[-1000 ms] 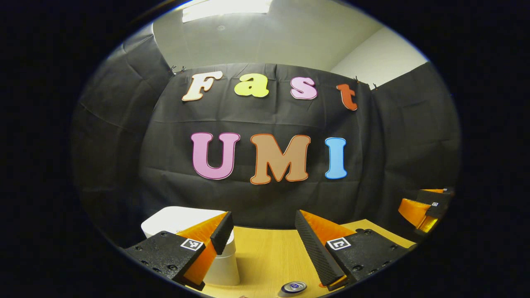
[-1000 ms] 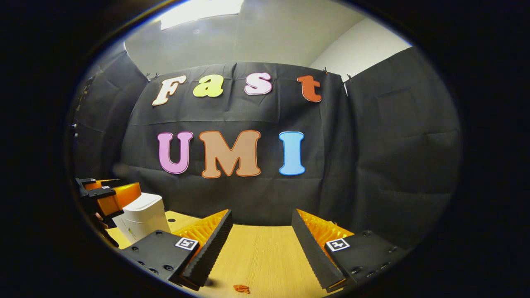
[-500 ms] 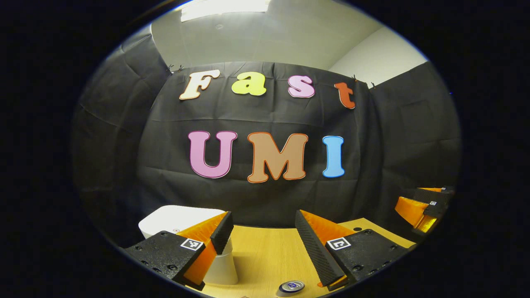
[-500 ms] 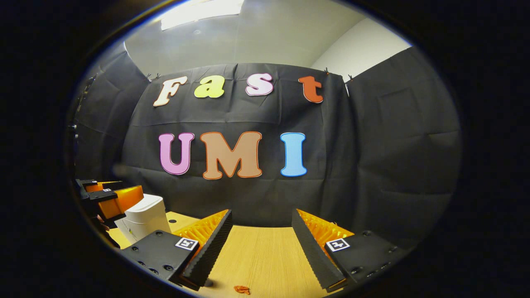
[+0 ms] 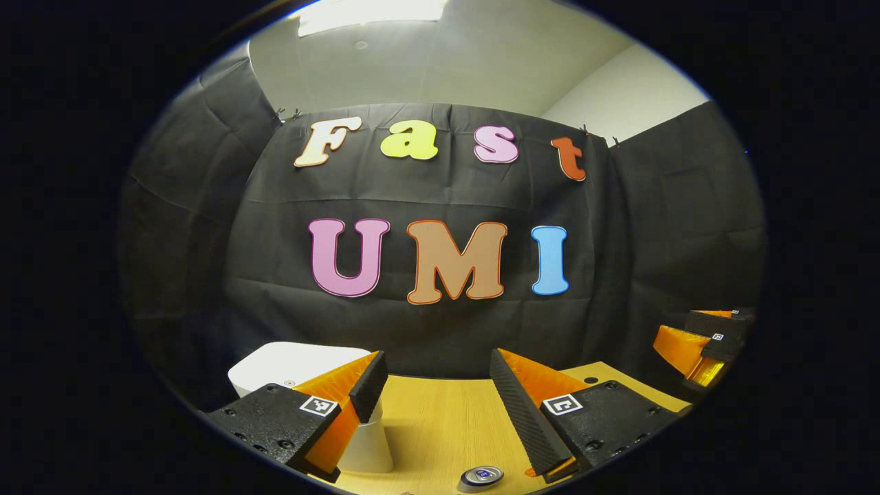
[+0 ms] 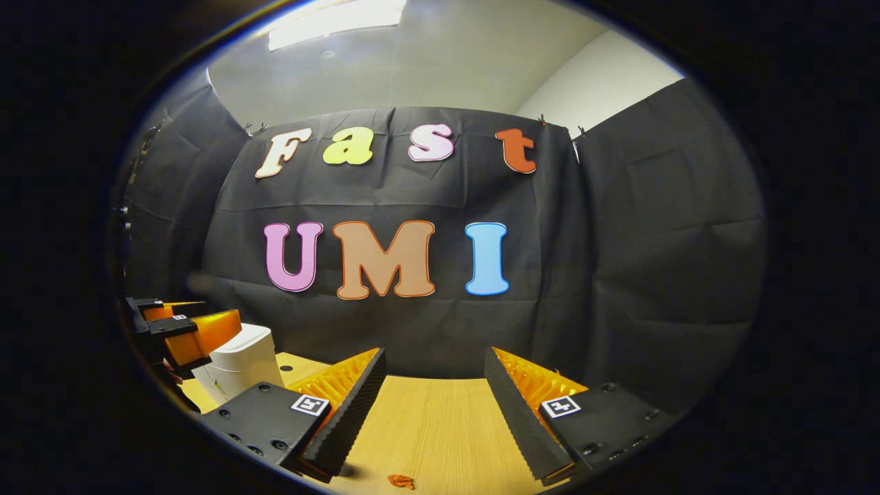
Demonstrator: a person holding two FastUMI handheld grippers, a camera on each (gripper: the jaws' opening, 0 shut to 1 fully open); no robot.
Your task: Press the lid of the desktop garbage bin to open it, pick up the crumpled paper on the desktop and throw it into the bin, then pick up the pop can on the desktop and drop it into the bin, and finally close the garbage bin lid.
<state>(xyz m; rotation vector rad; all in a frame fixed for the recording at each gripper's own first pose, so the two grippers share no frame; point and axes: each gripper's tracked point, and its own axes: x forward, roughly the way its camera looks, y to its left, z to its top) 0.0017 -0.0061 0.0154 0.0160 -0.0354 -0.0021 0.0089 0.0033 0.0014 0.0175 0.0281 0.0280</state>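
The white garbage bin (image 5: 289, 364) stands on the wooden table at the lower left of the left gripper view, lid down; it shows again as the bin (image 6: 240, 361) at the left of the right gripper view. My left gripper (image 5: 433, 385) is open above the table, its left finger overlapping the bin's right side in the image. The pop can (image 5: 481, 476) lies just below its fingers, top visible. My right gripper (image 6: 430, 385) is open over bare table. The other gripper (image 6: 185, 330) hangs by the bin.
The wooden table (image 6: 426, 426) runs back to the black cloth wall. A small orange scrap (image 6: 400, 481) lies near the bottom of the right gripper view. The right gripper (image 5: 701, 340) shows at the right edge of the left gripper view.
Both grippers drifted only slightly; the left gripper view shifted a little, with the can and bin sliding slightly left. Both stay open.
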